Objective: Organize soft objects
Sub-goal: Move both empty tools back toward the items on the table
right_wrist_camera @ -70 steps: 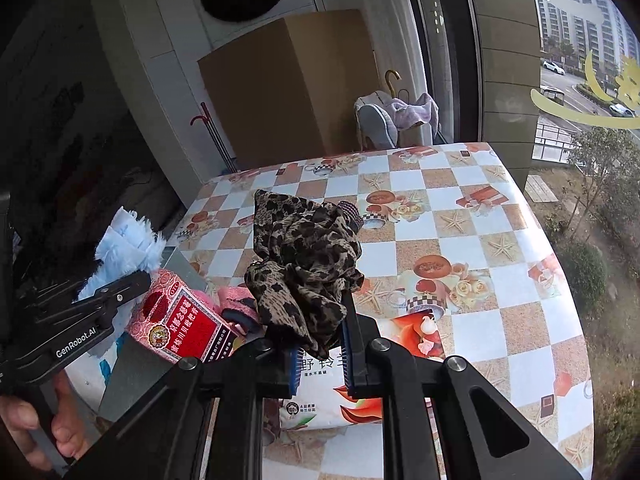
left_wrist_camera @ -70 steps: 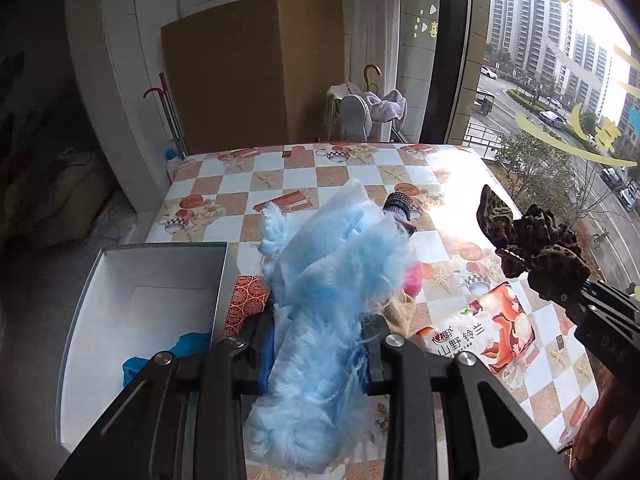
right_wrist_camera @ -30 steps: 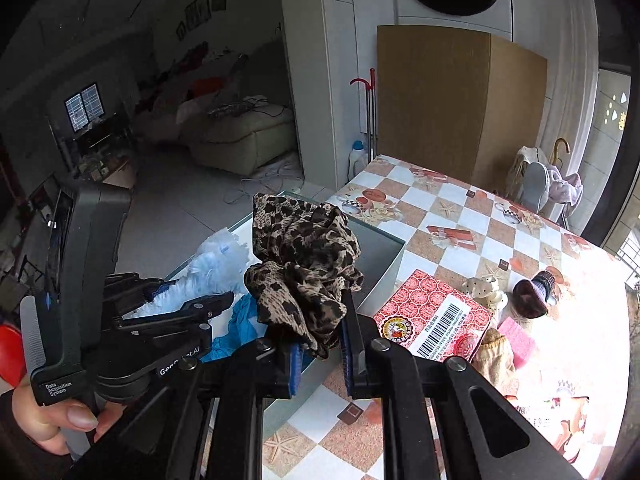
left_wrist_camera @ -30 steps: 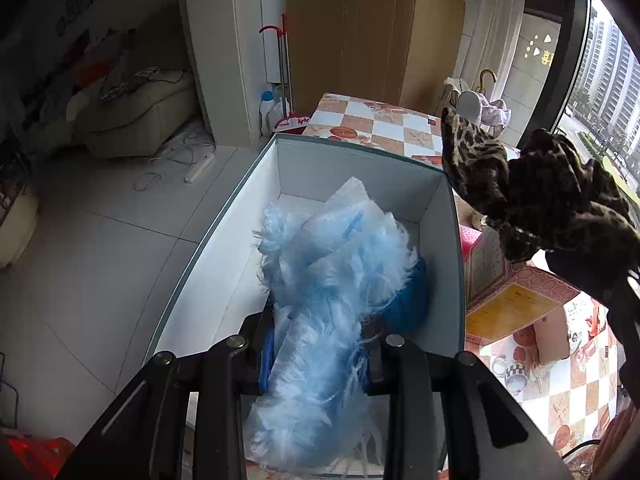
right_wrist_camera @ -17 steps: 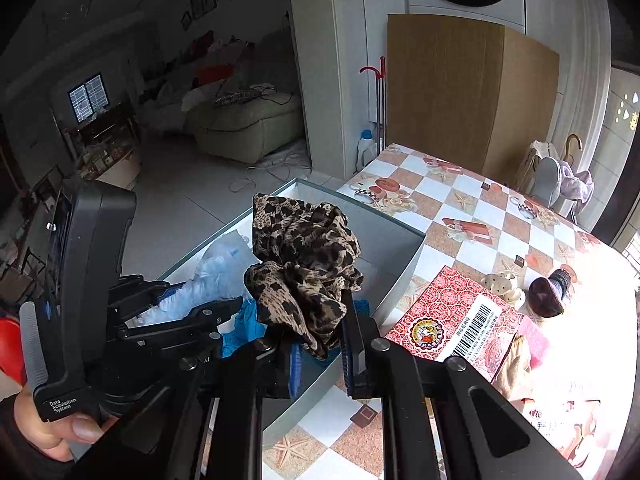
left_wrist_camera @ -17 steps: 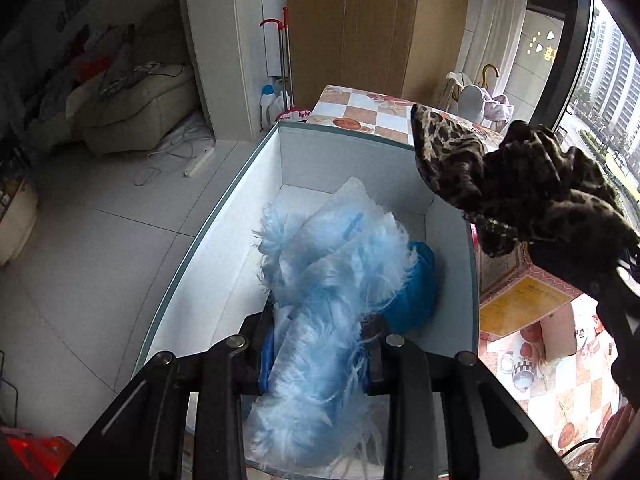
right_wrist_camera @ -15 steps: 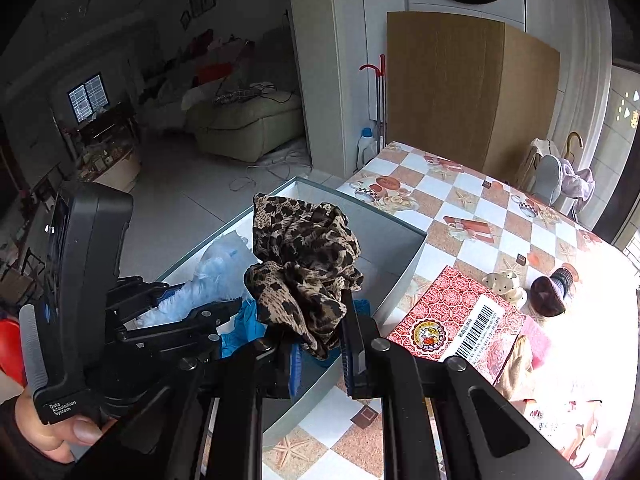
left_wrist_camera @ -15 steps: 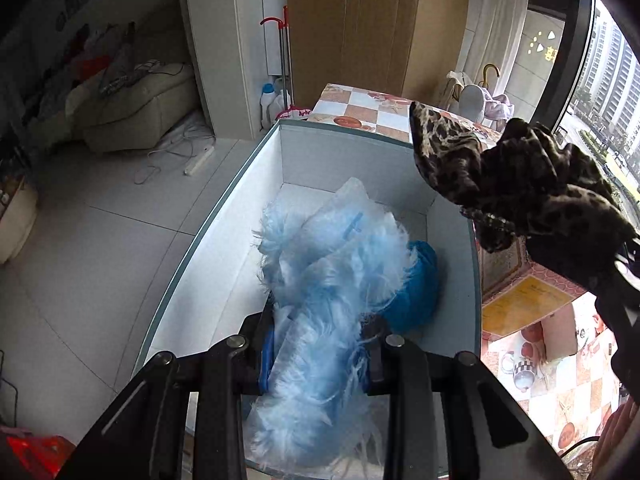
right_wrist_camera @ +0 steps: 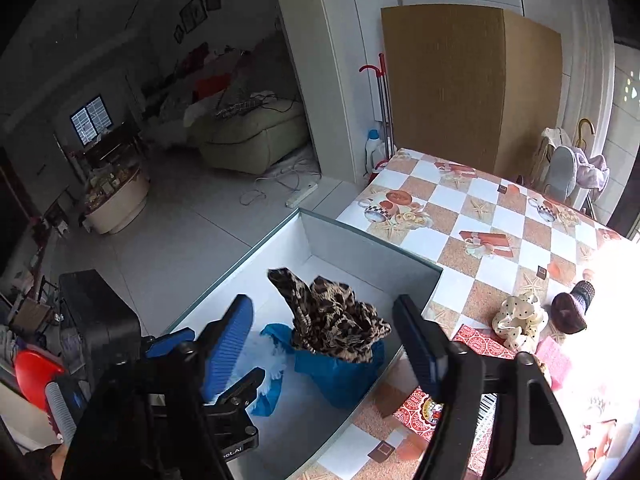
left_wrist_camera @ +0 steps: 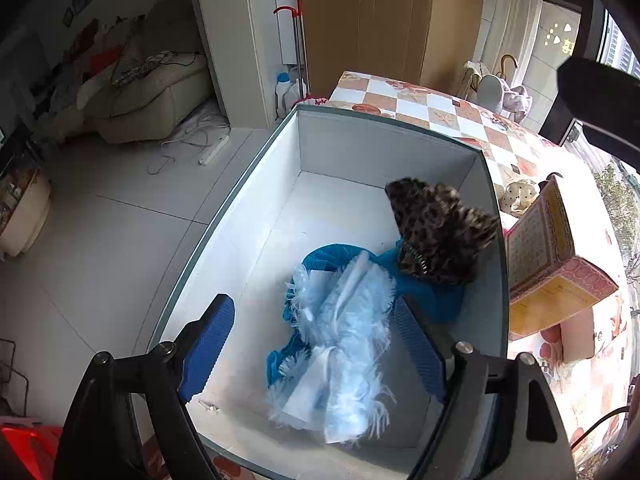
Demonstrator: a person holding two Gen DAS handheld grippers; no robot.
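Both claws stand wide open over the white box [left_wrist_camera: 280, 184] at the edge of the checkered worktop [right_wrist_camera: 496, 216], their jaws having just been opening with nothing gripped between them. In the left wrist view, the left claw [left_wrist_camera: 316, 348] frames the fluffy light-blue cloth [left_wrist_camera: 344, 344], which lies loose on the box floor at lower centre, touching neither pad. The leopard-print cloth [left_wrist_camera: 436, 232] sits at the right side of the box, on top of a darker blue cloth [left_wrist_camera: 432, 300]. In the right wrist view, the right claw [right_wrist_camera: 324, 344] hangs above that same leopard-print cloth, clear of it.

Three soft things are now in the box. Still out on the worktop, at the right of the right wrist view, lie a cream dotted scrunchie [right_wrist_camera: 520, 320], a dark brown piece [right_wrist_camera: 570, 312] and a pink piece [right_wrist_camera: 554, 356], so the sorting looks roughly half done. A red patterned carton [left_wrist_camera: 556, 256] stands just beside the box.
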